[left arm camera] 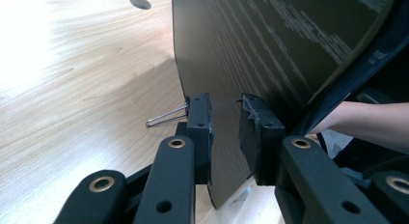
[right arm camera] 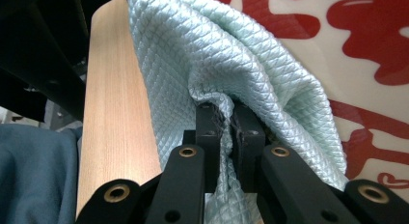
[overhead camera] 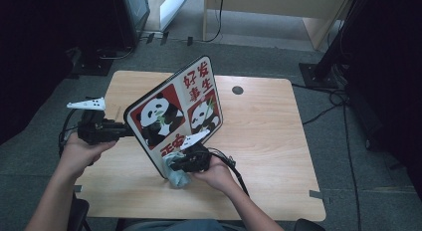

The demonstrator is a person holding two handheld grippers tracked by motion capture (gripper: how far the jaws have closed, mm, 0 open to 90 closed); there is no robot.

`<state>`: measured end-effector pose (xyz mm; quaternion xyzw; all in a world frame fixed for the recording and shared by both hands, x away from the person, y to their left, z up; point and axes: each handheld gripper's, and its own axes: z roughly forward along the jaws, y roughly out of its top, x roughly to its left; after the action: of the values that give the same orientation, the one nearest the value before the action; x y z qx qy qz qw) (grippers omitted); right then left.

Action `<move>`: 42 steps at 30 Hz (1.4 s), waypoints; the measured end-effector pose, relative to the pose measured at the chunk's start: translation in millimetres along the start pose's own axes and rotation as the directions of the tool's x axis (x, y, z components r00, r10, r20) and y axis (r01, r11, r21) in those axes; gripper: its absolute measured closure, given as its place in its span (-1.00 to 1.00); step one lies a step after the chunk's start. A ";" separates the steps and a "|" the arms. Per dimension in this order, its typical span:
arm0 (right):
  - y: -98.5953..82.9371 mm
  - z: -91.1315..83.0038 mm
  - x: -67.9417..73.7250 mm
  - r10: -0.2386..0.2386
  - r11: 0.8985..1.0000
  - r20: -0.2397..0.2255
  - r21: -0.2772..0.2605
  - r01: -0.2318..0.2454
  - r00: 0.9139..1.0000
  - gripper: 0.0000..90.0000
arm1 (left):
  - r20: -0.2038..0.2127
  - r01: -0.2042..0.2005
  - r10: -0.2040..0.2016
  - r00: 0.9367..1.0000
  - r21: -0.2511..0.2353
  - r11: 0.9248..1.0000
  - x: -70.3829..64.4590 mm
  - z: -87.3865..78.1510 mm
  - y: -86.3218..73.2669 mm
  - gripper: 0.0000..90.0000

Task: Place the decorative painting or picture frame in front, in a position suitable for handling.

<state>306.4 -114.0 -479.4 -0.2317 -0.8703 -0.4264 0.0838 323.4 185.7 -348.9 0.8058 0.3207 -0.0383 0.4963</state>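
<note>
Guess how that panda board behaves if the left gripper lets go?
The panda board looks thin, stiff and light. It stands tilted on one edge, clamped by the left gripper, so it would probably tip over. Its glossy face may let the cloth slide easily.

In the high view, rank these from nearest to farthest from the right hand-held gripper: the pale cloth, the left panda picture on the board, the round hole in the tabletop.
1. The pale cloth: pinched in the right hand-held gripper, at the board's lower corner.
2. The left panda picture: up and to the left, on the board's face.
3. The round hole: farthest, near the table's far edge, right of the board.
</note>
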 end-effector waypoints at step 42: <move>26.6 30.2 51.1 -0.042 0.999 -0.048 -0.037 0.040 0.998 0.88 | -0.019 -0.007 0.007 1.000 0.009 1.000 0.5 3.0 -1.1 0.52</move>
<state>275.7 -59.4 -461.9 -0.2049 -0.8649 -0.4490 0.0920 323.9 183.8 -351.4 0.8094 0.3225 -0.0304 0.4899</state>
